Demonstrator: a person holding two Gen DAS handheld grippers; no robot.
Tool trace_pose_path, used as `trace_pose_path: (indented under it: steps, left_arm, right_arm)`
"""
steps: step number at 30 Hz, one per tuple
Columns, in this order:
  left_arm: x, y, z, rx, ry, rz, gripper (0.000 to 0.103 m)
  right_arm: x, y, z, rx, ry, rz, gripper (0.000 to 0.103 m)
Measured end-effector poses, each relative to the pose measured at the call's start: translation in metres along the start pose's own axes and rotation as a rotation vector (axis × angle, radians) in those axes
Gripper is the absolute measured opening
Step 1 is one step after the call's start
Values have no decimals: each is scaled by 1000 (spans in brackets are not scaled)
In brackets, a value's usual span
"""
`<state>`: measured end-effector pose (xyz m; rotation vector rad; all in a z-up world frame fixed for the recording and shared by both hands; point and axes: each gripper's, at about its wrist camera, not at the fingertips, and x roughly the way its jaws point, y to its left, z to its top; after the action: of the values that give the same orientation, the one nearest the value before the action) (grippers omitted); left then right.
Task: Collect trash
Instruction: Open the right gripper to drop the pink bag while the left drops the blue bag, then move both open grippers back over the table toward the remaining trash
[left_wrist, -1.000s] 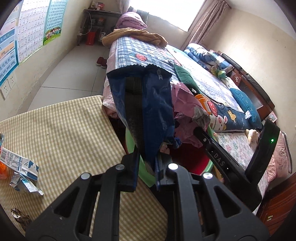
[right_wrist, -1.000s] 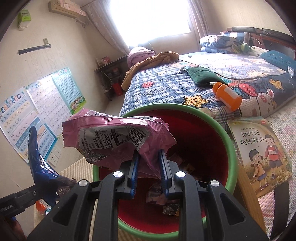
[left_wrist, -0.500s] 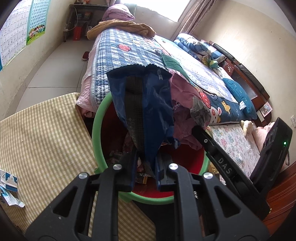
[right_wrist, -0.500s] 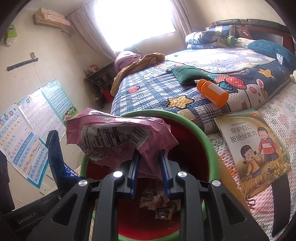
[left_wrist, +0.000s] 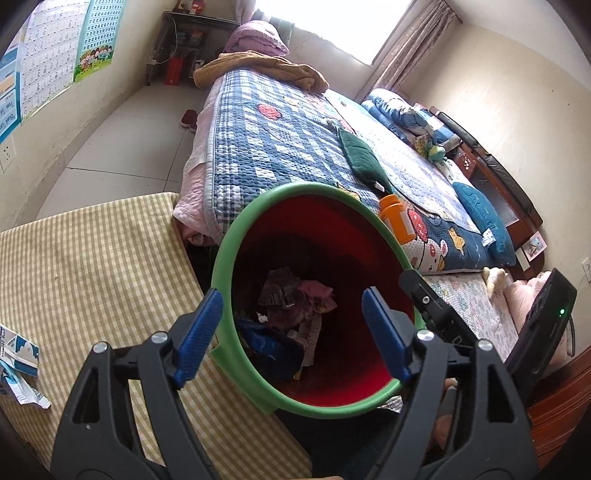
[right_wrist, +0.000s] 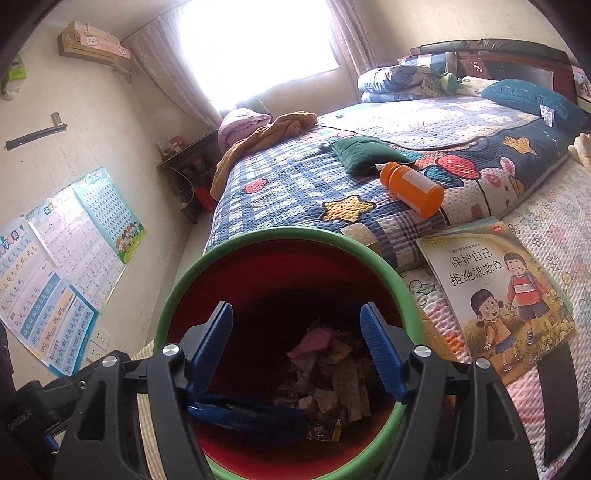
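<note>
**Both grippers letting go over the bin**

To finish the drop well, keep both grippers above the bin's (left_wrist: 225, 254) green rim until the jaws are clear. The left gripper (left_wrist: 291, 332) and right gripper (right_wrist: 299, 347) both point steeply down into its red mouth at lower centre, jaws opening wide with nothing between them. The blue wrapper (right_wrist: 251, 410) and pink wrapper (right_wrist: 314, 341) lie on the bottom. More trash – a torn white packet (left_wrist: 18, 363) – sits at the left edge on the checked cloth (left_wrist: 92, 266).
</note>
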<state>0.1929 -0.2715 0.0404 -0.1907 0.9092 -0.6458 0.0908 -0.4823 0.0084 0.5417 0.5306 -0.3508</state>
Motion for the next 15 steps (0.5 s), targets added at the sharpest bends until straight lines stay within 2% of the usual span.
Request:
trace_pose_path:
  steps: [5,11,15]
  left_arm:
    - [-18,11,2,-24,-29,35,86]
    - [-43,29,-3,-43,-65,103,97]
    - [-62,45,-10,-51,-77,161,97]
  right_arm:
    - [-1,7,-1,-30,-2,0,83]
    - [2,36,-11,-157,21,38,93]
    - [8,59,-24,-244,72,78,95]
